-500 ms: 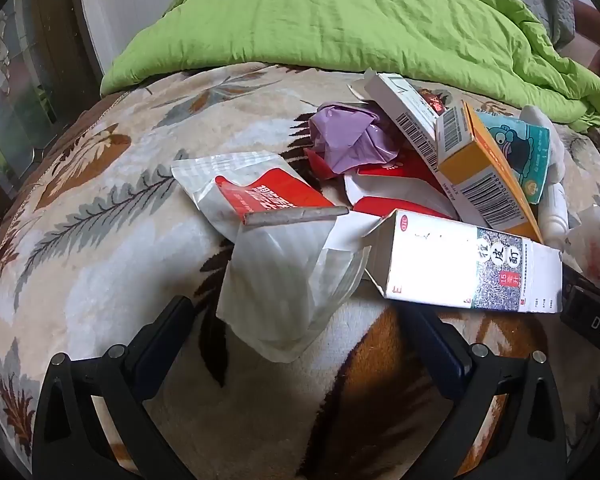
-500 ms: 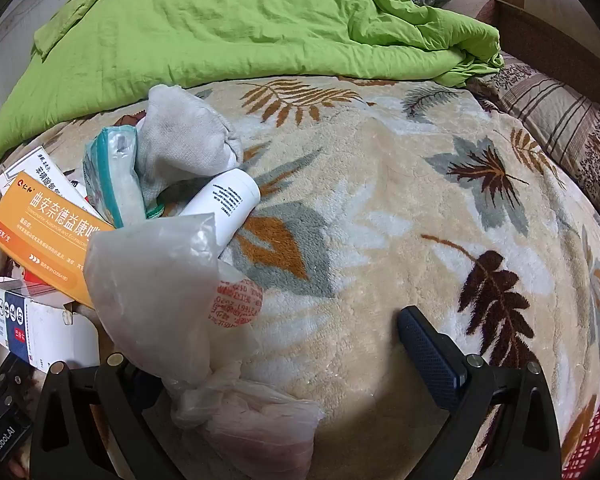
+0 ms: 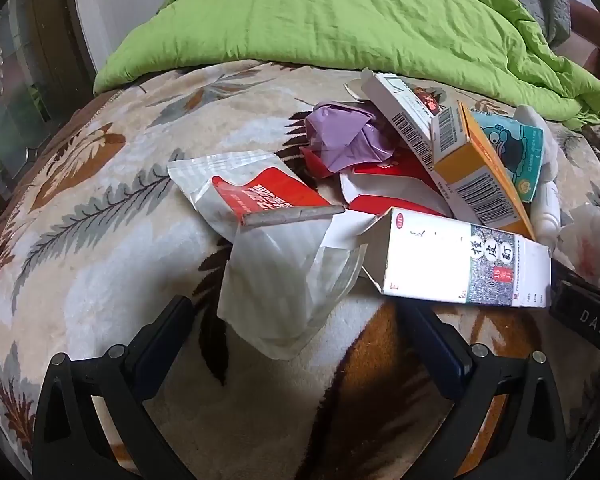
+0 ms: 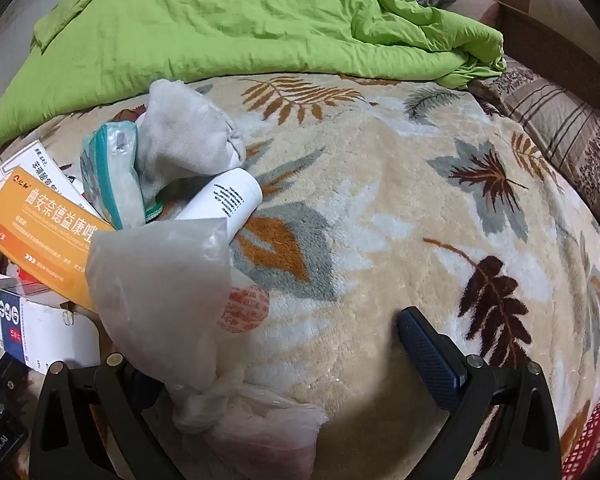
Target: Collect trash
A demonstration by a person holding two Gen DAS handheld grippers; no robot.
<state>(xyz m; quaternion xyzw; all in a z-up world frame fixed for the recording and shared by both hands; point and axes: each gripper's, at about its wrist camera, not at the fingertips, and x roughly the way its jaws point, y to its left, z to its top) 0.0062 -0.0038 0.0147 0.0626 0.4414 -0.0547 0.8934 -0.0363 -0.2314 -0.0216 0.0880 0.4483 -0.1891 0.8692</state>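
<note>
A: Left gripper (image 3: 300, 340) — finger state?
B: Spread wide, holding nothing. The white paper wrapper (image 3: 288, 280) lies between the two fingers, its lower corner over the leaf-print blanket (image 3: 100, 240). No contact seen.
A: Right gripper (image 4: 284, 360)?
B: Fingers apart as well. The translucent plastic bag (image 4: 160, 300) sits at the left finger and covers its pad; whether they touch, I cannot tell.
A: Location of the trash?
B: Heaped on the blanket ahead of the left gripper: white carton (image 3: 460, 264), orange box (image 3: 476, 168), crumpled purple wrapper (image 3: 344, 140), red-and-white pouch (image 3: 256, 192). A white tube (image 4: 224, 200) and grey cloth (image 4: 184, 136) lie just beyond the bag.
A: Beyond the heap?
B: Green quilt (image 3: 360, 20) across the far side
</note>
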